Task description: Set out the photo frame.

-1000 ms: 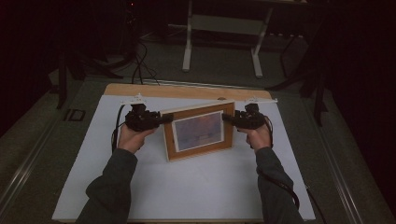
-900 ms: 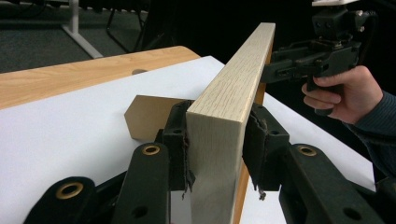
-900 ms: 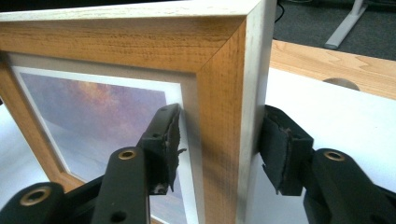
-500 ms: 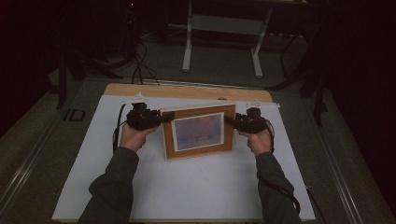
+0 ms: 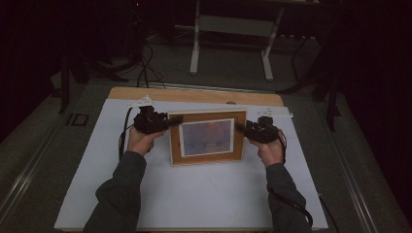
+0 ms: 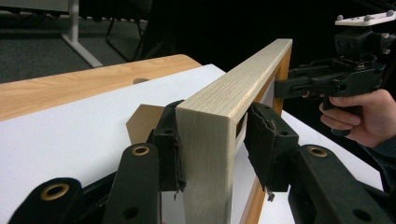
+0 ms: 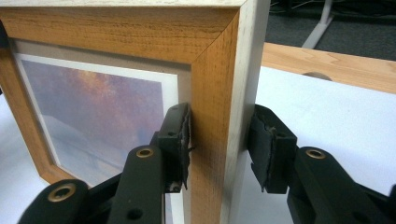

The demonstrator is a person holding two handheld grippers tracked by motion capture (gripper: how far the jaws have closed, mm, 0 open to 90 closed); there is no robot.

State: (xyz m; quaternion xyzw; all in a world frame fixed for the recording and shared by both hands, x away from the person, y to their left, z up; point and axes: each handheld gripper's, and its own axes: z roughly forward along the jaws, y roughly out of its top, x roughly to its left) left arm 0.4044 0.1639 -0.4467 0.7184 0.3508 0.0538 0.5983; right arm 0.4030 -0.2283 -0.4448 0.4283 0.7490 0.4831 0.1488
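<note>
Wooden picture frame (image 5: 206, 137) upright on white sheet (image 5: 194, 194), squarer than before. Left gripper (image 6: 212, 140) just opening, right gripper (image 7: 219, 144) just closing; both straddling frame edges, not clamped.

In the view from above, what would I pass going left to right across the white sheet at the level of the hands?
Black left gripper in a hand → upright wooden picture frame holding a bluish print → black right gripper in the other hand.

1. We can't make out any text, brand, number or sign anywhere.
2. The picture frame (image 5: 206, 137) near the far edge of the table (image 5: 194, 204) carries just a hazy purple-orange print, with no caption or lettering we could read.
</note>
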